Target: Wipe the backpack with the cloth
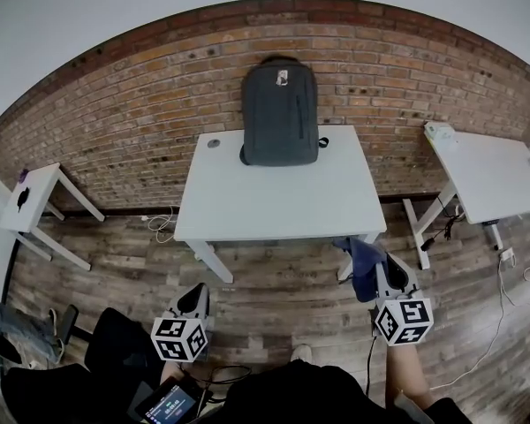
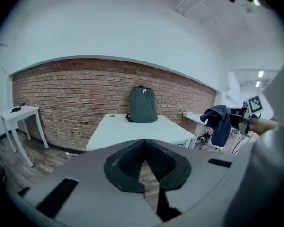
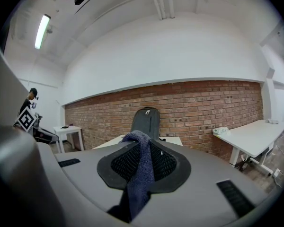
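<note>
Brick wall (image 1: 115, 140) backs the backpack (image 1: 280, 113) on table (image 1: 278, 201); right gripper (image 1: 389, 270) jaws clamp cloth (image 1: 363, 268), left gripper (image 1: 196, 297) jaws closed.

Grey backpack (image 1: 280, 113); dark-blue cloth (image 1: 364, 265); white table (image 1: 278, 201)
</note>
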A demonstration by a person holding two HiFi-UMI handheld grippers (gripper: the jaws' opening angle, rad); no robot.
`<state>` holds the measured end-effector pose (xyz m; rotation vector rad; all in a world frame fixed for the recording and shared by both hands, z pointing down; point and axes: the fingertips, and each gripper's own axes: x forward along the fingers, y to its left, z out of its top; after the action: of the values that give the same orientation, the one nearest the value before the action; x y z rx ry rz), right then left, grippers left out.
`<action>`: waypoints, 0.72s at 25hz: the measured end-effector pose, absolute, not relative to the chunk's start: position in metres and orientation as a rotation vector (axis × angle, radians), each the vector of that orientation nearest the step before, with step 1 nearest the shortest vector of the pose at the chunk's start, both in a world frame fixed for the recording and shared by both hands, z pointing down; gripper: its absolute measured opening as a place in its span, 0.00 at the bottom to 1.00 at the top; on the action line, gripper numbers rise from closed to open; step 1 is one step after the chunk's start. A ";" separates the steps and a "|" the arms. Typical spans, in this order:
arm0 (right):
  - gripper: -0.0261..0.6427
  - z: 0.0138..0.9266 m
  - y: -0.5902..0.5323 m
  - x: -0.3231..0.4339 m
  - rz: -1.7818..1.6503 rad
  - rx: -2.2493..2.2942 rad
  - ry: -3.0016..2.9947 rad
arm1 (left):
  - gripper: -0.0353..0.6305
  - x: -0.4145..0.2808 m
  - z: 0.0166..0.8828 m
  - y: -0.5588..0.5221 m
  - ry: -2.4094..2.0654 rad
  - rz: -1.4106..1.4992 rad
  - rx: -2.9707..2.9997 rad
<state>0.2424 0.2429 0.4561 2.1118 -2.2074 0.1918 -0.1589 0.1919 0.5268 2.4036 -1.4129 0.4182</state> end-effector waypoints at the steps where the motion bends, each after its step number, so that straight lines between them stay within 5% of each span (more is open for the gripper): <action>1: 0.11 0.456 0.248 0.239 0.192 2.116 -2.202 | 0.05 -0.163 0.527 0.195 -1.411 0.414 2.406; 18: 0.11 0.435 0.332 0.164 0.140 2.235 -2.149 | 0.05 -0.216 0.505 0.239 -1.304 0.376 2.534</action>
<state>0.1644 0.3324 0.4354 2.2352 -2.1490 0.1395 -0.2164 0.2394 0.5055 2.5338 -1.3038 0.3760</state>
